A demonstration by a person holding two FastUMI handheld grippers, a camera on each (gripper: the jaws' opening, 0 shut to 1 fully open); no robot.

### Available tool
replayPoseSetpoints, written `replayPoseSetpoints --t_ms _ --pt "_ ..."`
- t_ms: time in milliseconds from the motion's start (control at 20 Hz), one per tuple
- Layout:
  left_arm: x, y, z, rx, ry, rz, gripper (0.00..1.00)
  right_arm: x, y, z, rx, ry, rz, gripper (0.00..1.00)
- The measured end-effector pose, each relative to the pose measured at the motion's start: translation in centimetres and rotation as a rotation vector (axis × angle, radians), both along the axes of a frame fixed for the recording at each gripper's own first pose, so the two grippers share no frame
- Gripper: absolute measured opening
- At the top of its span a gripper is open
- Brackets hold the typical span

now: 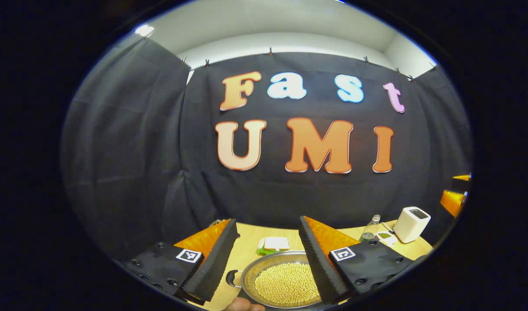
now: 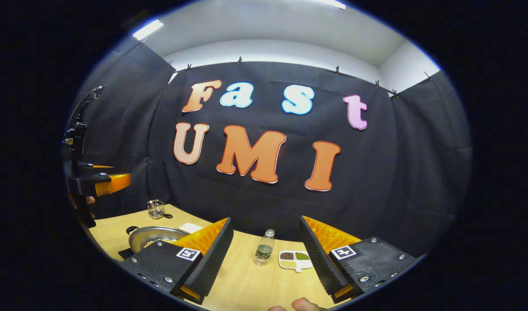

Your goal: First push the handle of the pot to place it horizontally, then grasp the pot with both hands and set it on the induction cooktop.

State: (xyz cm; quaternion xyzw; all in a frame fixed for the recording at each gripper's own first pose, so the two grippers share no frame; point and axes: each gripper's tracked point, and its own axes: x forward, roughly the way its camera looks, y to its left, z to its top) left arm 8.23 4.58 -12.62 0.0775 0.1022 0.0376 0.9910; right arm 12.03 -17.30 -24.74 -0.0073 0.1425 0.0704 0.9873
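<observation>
the round steel pot (image 1: pixel 285 280) of pale beans sits on the wooden counter (image 2: pixel 251 280), below the left tool (image 1: pixel 268 259), spread wide. the right tool (image 2: pixel 266 259) also gapes wide, empty.

— What colours does the pot (image 1: pixel 281 278) show?
— Silver metal, filled with pale yellow beans (image 1: pixel 287 285).
— And each hand-held gripper (image 2: pixel 264 255)?
— Black ribbed pads, orange backing, black-and-white square markers.
— The table (image 2: pixel 251 280)?
— Light wood grain.

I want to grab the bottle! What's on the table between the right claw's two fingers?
In the right gripper view, the open right claw frames the water bottle and a small divided dish on bare wooden table.
</observation>
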Motion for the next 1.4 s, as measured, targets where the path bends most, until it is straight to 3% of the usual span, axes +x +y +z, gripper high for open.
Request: replayPoseSetpoints --t_ms 100,200,350,750,950,1050,1400 --pt "-1.2 -2.7 3.3 -0.021 -0.071 -0.030 0.96 -1.3 -2.8 3.4 0.000 -0.055 -0.021 0.95" --pt "-2.9 -5.4 5.7 -0.075 -0.085 -0.078 0.94 -2.7 -5.6 6.1 -0.010 -0.096 -0.049 0.95" --pt "-4.6 -7.1 9.2 -0.161 -0.122 -0.138 0.97 -4.7 -9.1 10.4 -0.021 -0.170 -0.078 0.95" --pt "-9.8 -5.5 19.8 -0.136 -0.350 -0.141 0.97 -7.8 -13.9 18.9 -0.037 -0.315 -0.129 0.95" --pt "-13.3 -3.8 24.1 -0.104 -0.470 -0.116 0.96 -8.7 -15.0 20.2 -0.040 -0.386 -0.129 0.92" --pt "-14.4 -3.3 24.6 -0.092 -0.508 -0.098 0.97 -8.8 -15.3 19.6 -0.053 -0.384 -0.128 0.97" --pt "-13.7 -3.8 23.1 -0.070 -0.483 -0.073 0.97 -7.3 -17.4 17.1 -0.048 -0.317 -0.162 0.95"
